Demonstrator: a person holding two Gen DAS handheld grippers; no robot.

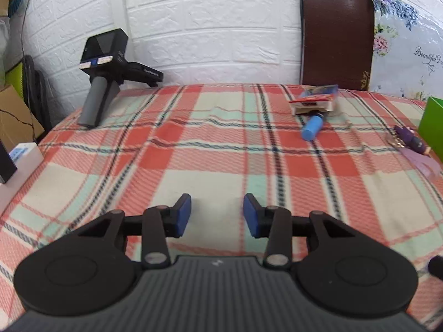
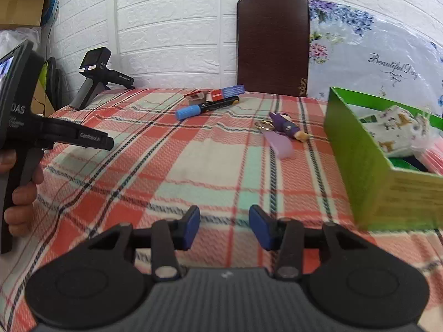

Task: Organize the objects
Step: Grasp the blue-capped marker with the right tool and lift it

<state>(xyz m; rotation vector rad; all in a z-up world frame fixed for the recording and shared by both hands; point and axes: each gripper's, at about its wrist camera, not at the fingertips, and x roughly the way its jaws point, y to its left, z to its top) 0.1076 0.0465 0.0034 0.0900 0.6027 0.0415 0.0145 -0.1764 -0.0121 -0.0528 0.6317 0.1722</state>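
My left gripper (image 1: pixel 217 212) and right gripper (image 2: pixel 224 225) hover over the plaid bench (image 2: pixel 210 160), jaws apart and empty. A blue-capped marker (image 2: pixel 206 107) lies far ahead; the green box (image 2: pixel 360 149) stands right.

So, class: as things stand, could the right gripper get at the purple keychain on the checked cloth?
Probably yes. The right gripper is open and empty, and only bare checked cloth lies between it and the purple keychain. The green box stands off to the right, clear of that path.
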